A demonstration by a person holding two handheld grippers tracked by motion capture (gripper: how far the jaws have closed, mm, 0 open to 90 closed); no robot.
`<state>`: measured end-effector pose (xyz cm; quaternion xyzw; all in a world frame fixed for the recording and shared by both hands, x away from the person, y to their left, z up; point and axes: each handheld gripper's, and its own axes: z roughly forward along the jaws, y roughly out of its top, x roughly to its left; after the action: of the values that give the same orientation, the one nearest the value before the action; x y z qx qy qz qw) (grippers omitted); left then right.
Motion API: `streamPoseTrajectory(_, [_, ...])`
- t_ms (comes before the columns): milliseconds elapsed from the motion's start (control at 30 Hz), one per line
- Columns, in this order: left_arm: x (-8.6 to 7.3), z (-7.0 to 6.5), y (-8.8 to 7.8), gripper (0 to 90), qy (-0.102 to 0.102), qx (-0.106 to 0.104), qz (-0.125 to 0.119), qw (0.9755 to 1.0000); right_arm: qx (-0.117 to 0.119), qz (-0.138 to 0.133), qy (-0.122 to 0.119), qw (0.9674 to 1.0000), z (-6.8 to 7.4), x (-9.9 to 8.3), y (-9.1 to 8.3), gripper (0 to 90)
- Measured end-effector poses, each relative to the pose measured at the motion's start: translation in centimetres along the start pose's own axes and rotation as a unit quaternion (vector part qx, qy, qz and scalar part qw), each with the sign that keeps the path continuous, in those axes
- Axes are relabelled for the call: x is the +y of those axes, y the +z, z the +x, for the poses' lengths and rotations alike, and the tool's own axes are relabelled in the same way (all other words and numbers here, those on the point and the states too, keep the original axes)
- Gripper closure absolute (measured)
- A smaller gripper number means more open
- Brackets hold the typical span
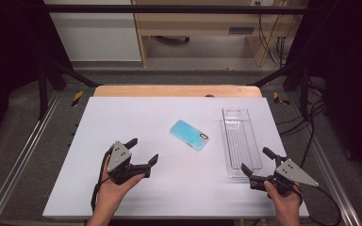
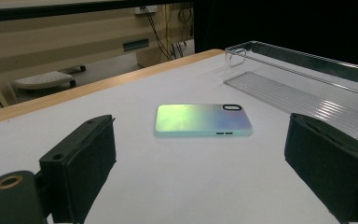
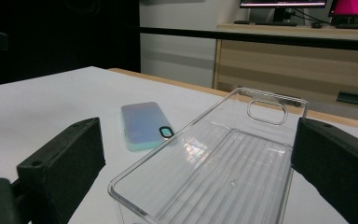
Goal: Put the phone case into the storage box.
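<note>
A phone in a pale blue case point(image 1: 190, 134) lies face down near the middle of the white tabletop point(image 1: 122, 113). To its right lies a long clear plastic tray point(image 1: 239, 141), empty, running front to back. My left gripper point(image 1: 143, 150) stands open at the front left and points at the phone point(image 2: 203, 120), which lies a short way beyond its jaws point(image 2: 200, 163). At the front right my right gripper point(image 1: 255, 160) is open at the tray's near end. The tray point(image 3: 223, 172) reaches in between its wide jaws point(image 3: 198, 163), and the pads stand apart from its walls.
A black frame and metal rails run along both sides of the table. A wooden strip point(image 1: 176, 91) edges its far side, with light wooden furniture point(image 1: 198, 23) and cables behind. Bare tabletop lies left of the phone and along the front edge.
</note>
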<state>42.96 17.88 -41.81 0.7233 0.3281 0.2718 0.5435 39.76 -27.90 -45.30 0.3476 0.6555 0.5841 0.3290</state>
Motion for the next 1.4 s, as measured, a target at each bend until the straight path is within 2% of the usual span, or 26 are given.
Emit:
streamPoseTrajectory(367, [1.6,-1.3,2.0,9.0,0.021,-0.013,0.012,0.9996,0.0,-0.001,0.002,1.0,0.1,0.1,0.0,3.1])
streamPoseTrajectory(467, [1.9,-1.6,2.5,9.4,0.017,-0.021,0.012,0.9996,0.0,-0.002,-0.001,1.0,0.0,0.1,-0.1,3.1])
streamPoseTrajectory(900, [2.3,-2.0,3.8,9.7,0.018,-0.021,0.02,0.9994,0.0,-0.002,0.004,1.0,0.0,0.1,-0.1,3.0])
streamPoseTrajectory(1100, [2.9,-2.2,5.3,11.0,0.03,-0.031,0.034,0.9985,0.001,-0.001,0.006,1.0,0.0,0.1,-0.1,3.0])
streamPoseTrajectory(1233, [3.2,-2.1,6.7,13.8,0.038,-0.019,0.045,0.9981,-0.001,-0.003,0.006,1.0,-0.1,0.1,-0.2,3.1])
streamPoseTrajectory(1267, [3.4,-1.9,7.1,16.9,0.036,-0.018,0.045,0.9982,0.0,-0.002,0.008,1.0,-0.1,0.0,-0.2,2.9])
streamPoseTrajectory(1400, [3.8,-1.4,8.8,18.0,0.04,-0.021,0.052,0.9976,0.0,-0.001,0.009,1.0,0.0,0.0,-0.1,3.0])
